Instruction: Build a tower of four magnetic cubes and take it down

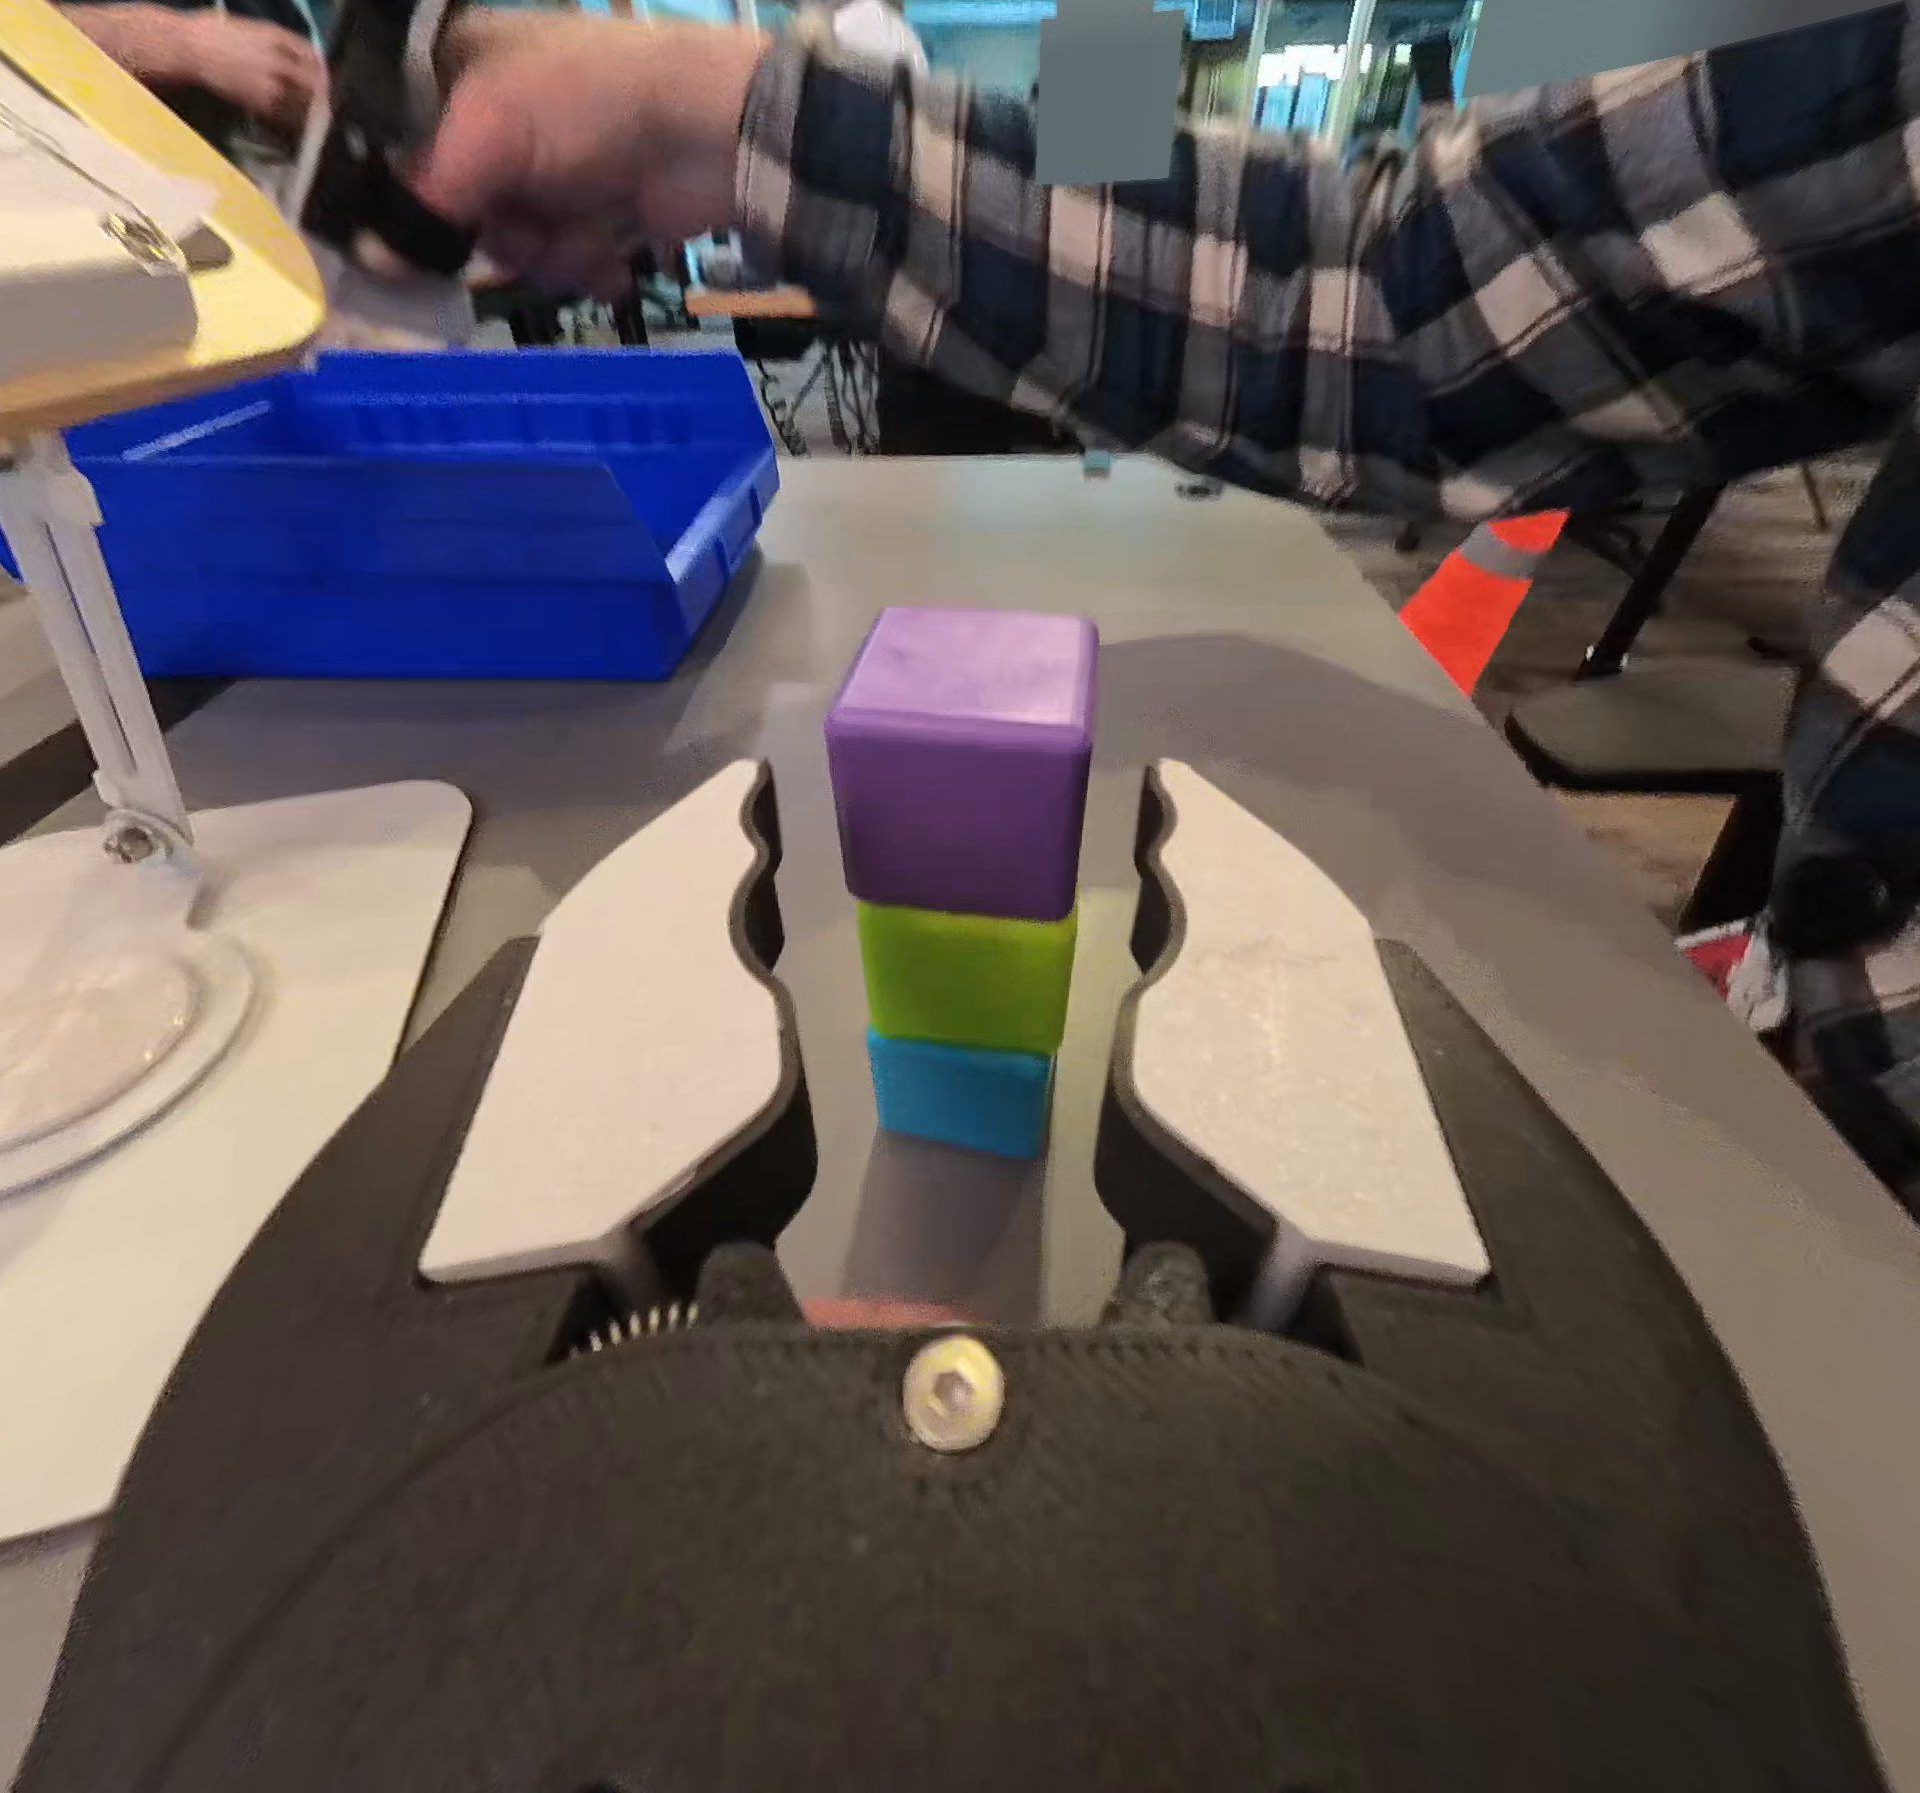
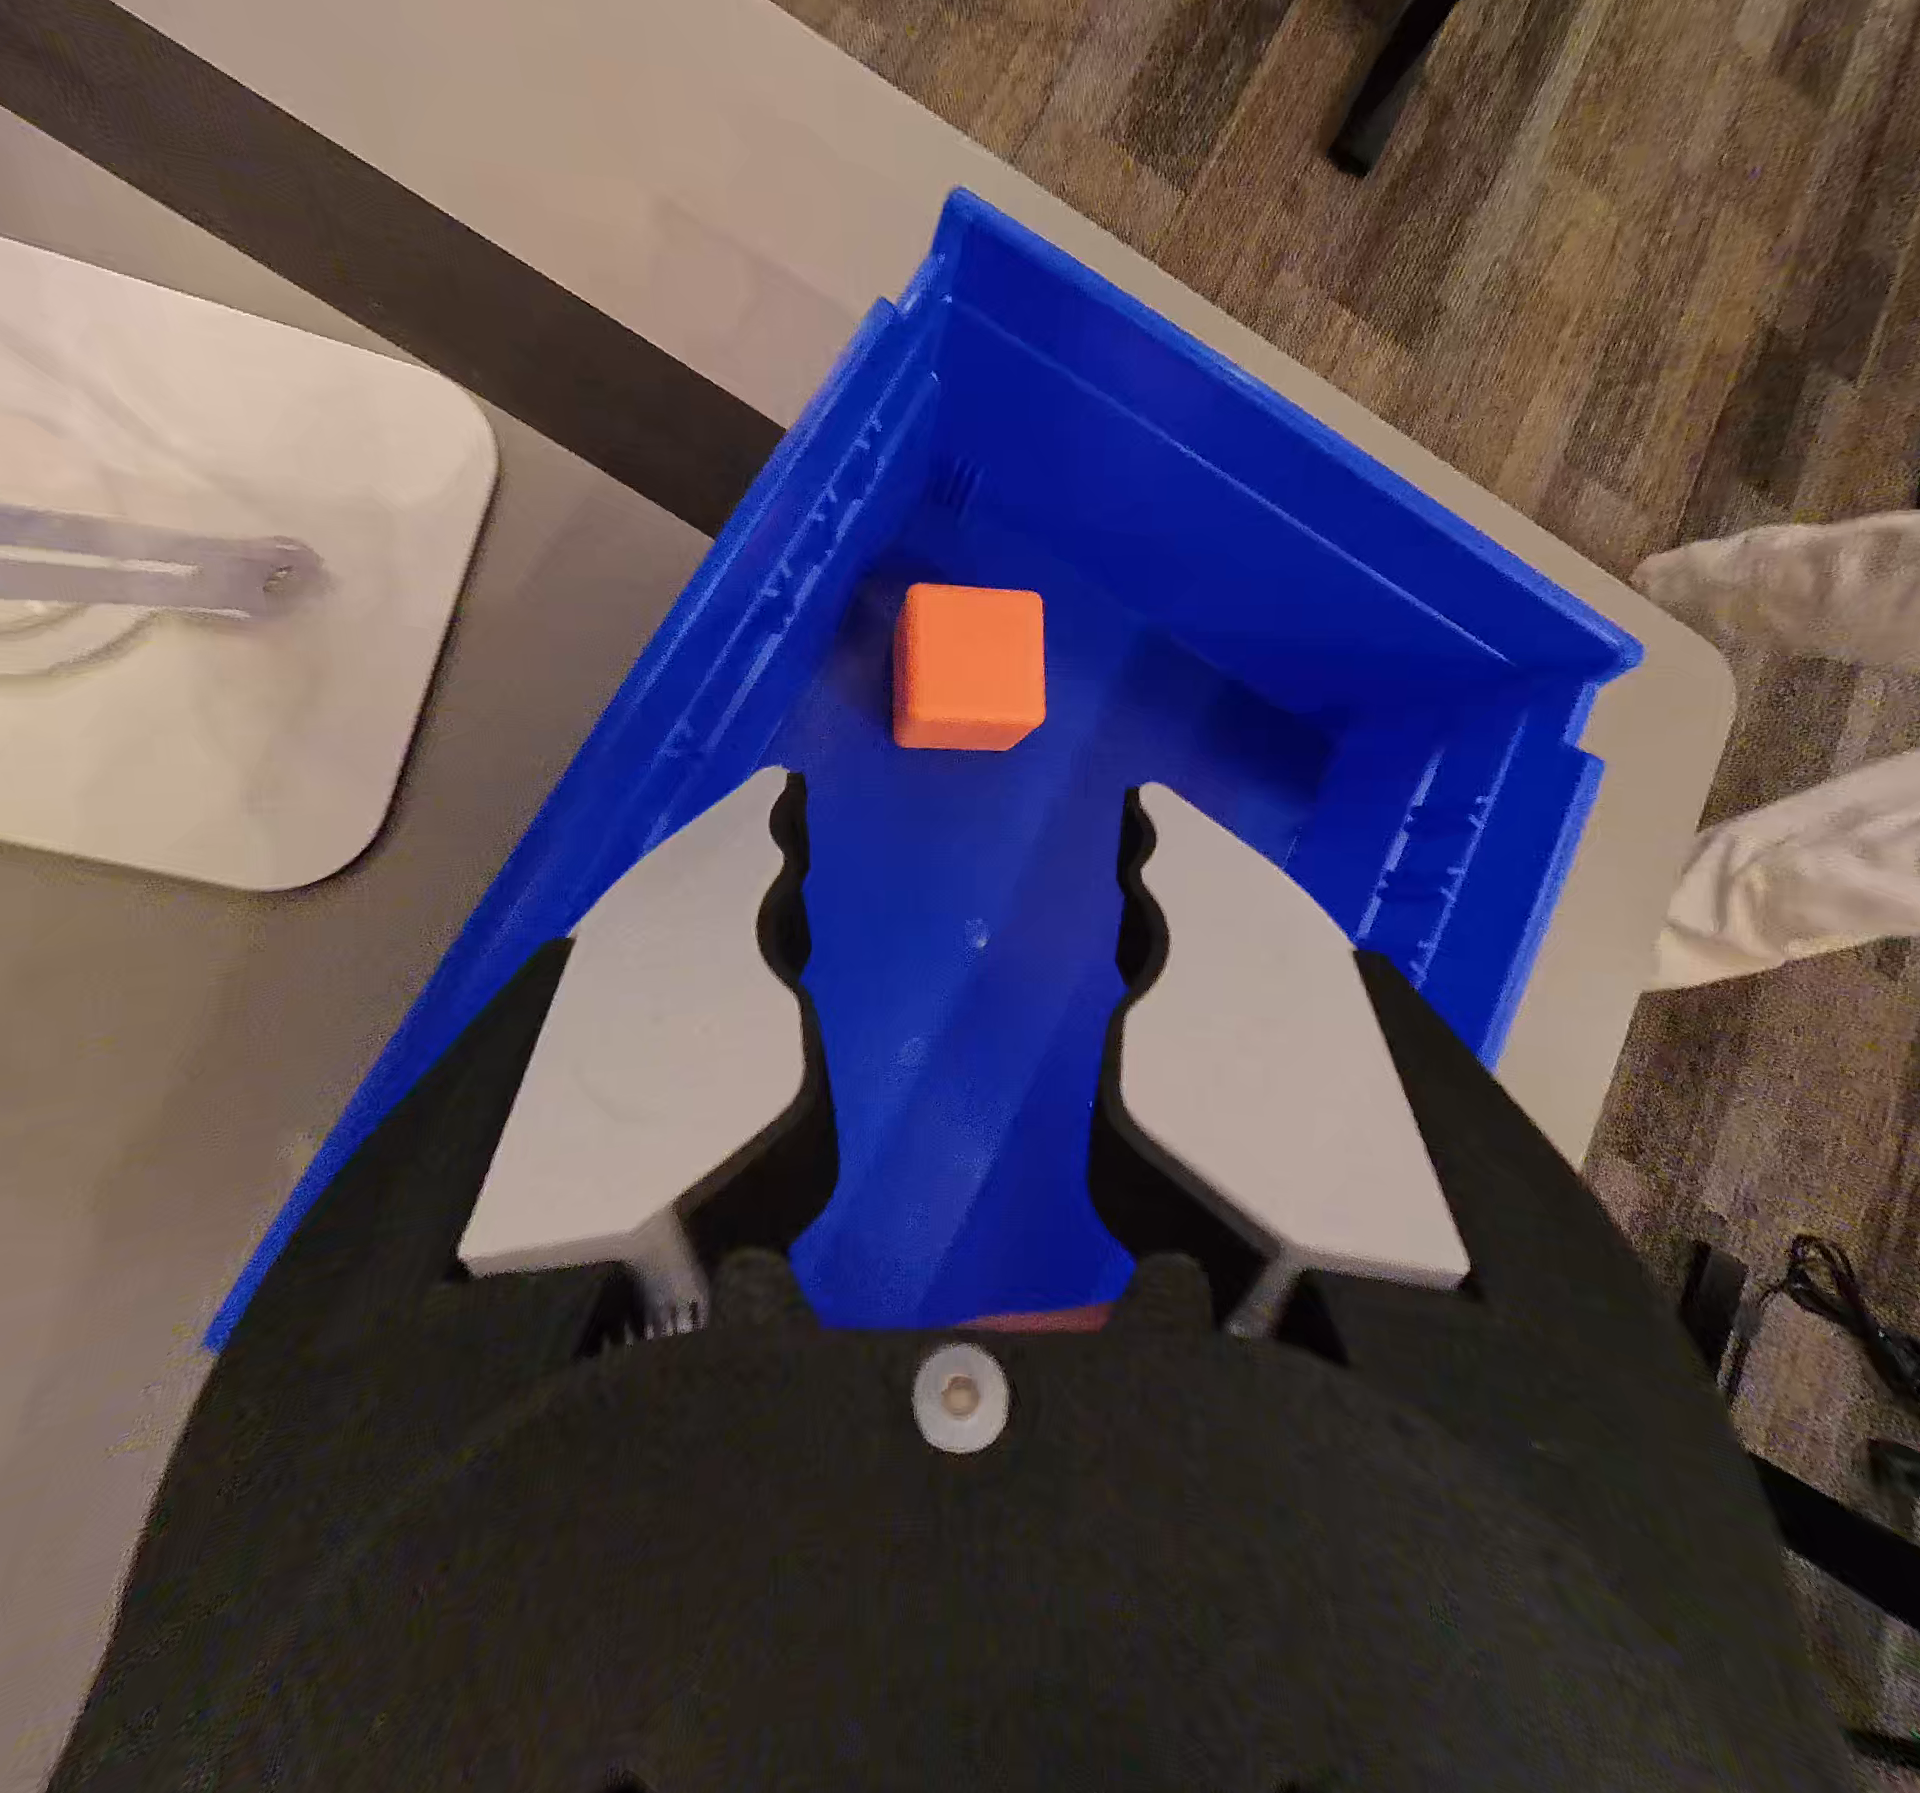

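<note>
Setting: grey desk [image 1: 1195, 600] in a busy workshop; carpeted floor shows beyond its edge in the right wrist view, and an orange cone [image 1: 1481, 590] stands on the floor past the desk's far right corner.
Tower: three cubes stacked on the desk, blue cube [image 1: 958, 1091] at the bottom, green cube [image 1: 966, 976] on it, purple cube [image 1: 961, 787] on top; the stack looks upright, edges roughly in line.
Fourth cube: orange cube [image 2: 968, 668] lies alone on the floor of the blue bin [image 2: 1247, 517], near one side wall.
Left gripper [image 1: 961, 798]: fingers spread wide to either side of the tower, apart from the cubes, holding nothing.
Right gripper [image 2: 961, 798]: looks down into the bin, fingers wide and empty, the orange cube just ahead of the tips.
Other things: white lamp base [image 1: 239, 912] on the desk to the left; a person's hand [image 1: 582, 143] with a plaid sleeve reaches over the bin.
Stage: judged as three of four placed, the last one about to be fetched.
Risk, pickup: the cube sits close to the bin wall, so one finger may jam against it and push the cube aside.
Risk, tower: the left fingers flank the stack closely; a sideways drift could topple it.
Risk, placing: magnetic pull may snap the orange cube on off-centre.
</note>
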{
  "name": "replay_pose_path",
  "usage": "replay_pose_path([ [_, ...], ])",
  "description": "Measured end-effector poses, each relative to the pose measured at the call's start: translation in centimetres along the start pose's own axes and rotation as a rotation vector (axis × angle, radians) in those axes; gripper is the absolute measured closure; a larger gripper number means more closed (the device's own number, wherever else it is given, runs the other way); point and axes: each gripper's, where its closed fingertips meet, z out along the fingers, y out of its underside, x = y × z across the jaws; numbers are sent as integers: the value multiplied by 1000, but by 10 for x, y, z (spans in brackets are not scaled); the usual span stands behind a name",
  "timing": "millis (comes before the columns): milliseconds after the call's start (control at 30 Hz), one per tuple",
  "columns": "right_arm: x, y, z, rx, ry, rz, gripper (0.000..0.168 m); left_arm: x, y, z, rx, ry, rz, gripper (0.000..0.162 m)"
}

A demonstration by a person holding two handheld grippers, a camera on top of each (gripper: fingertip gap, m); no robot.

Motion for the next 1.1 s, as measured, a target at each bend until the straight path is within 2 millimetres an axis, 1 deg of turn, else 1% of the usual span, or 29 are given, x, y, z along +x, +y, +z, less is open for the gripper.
replay_pose_path([
  [67, -6, 1, -18, 22, -2, -12, 109, 0, 12, 2, -78, -9, 21, 88],
  [233, -26, 10, -58, 65, -4, -65, 111, 1, 34, 11, -198, -2, 19, 82],
  [300, -37, 14, -72, 79, -10, -84, 114, -2, 37, 12, -223, -22, 18, 88],
  [367, -48, 17, -86, 97, -13, -110, 114, -2, 42, 14, -259, -24, 28, 100],
  [433, -62, 18, -105, 131, -13, -134, 115, -2, 45, 16, -284, -25, 31, 106],
  [467, -72, 16, -116, 158, -19, -152, 116, -1, 47, 16, -291, -19, 34, 110],
  [500, -86, 14, -127, 184, -43, -175, 116, -1, 47, 17, -296, -18, 34, 112],
  [533, -106, 12, -138, 207, -90, -206, 116, -1, 47, 17, -296, -15, 33, 112],
  [600, -159, 9, -158, 238, -224, -290, 116, -1, 47, 17, -297, -11, 30, 113],
  [633, -186, 10, -164, 235, -285, -343, 115, -1, 48, 17, -297, -10, 31, 113],
  [700, -242, 17, -169, 197, -418, -446, 110, -1, 48, 17, -298, -12, 30, 112],
  [733, -269, 23, -168, 165, -481, -501, 107, -1, 48, 17, -298, -11, 30, 112],
  [767, -291, 30, -165, 128, -524, -554, 105, -1, 48, 17, -298, -12, 31, 112],
  [833, -325, 43, -154, 50, -574, -642, 100, -1, 48, 17, -298, -12, 31, 112],
  [867, -336, 48, -148, 16, -575, -678, 99, -1, 48, 17, -298, -12, 31, 112],
  [900, -343, 53, -141, -20, -563, -710, 99, -1, 48, 17, -298, -12, 31, 112],
  [967, -351, 59, -130, -76, -561, -742, 97, -1, 48, 17, -299, -12, 31, 112],
  [1100, -359, 66, -116, -145, -578, -759, 103, -1, 48, 17, -299, -11, 30, 112],
])
